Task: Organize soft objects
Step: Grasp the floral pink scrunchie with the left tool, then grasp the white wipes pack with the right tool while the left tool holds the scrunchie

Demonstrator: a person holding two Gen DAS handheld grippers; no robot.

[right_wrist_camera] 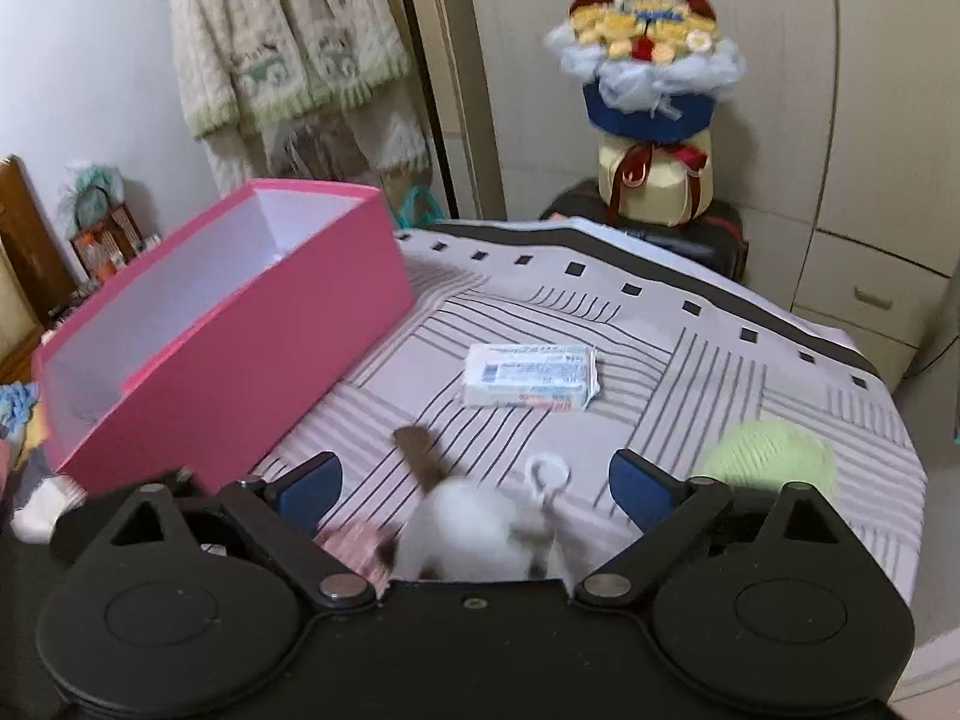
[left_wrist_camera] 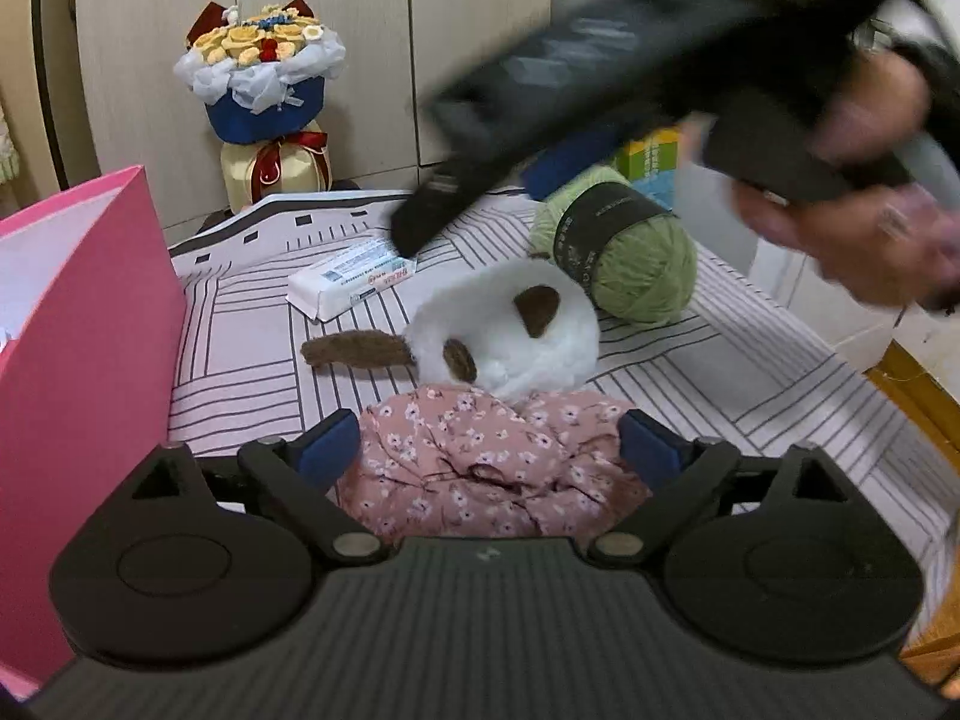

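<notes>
A white plush dog (left_wrist_camera: pixel 510 330) with brown ears and a pink floral dress (left_wrist_camera: pixel 480 468) lies on the striped bed. My left gripper (left_wrist_camera: pixel 489 450) is open, its blue pads on either side of the dress. My right gripper (right_wrist_camera: pixel 474 486) is open above the plush's white head (right_wrist_camera: pixel 474 528); it also shows blurred in the left wrist view (left_wrist_camera: pixel 540 138). A green yarn ball (left_wrist_camera: pixel 624 258) lies right of the plush, also in the right wrist view (right_wrist_camera: pixel 768 462). A white tissue pack (left_wrist_camera: pixel 354 282) lies beyond, also in the right wrist view (right_wrist_camera: pixel 531 375). An open pink box (right_wrist_camera: pixel 240 324) stands at the left.
A flower bouquet (right_wrist_camera: pixel 651 102) stands on a dark case beyond the bed's far edge, before wardrobe doors. A knit cardigan (right_wrist_camera: pixel 282 42) hangs on the wall at left. Small cartons (left_wrist_camera: pixel 654 162) lie behind the yarn. The bed edge drops off at right.
</notes>
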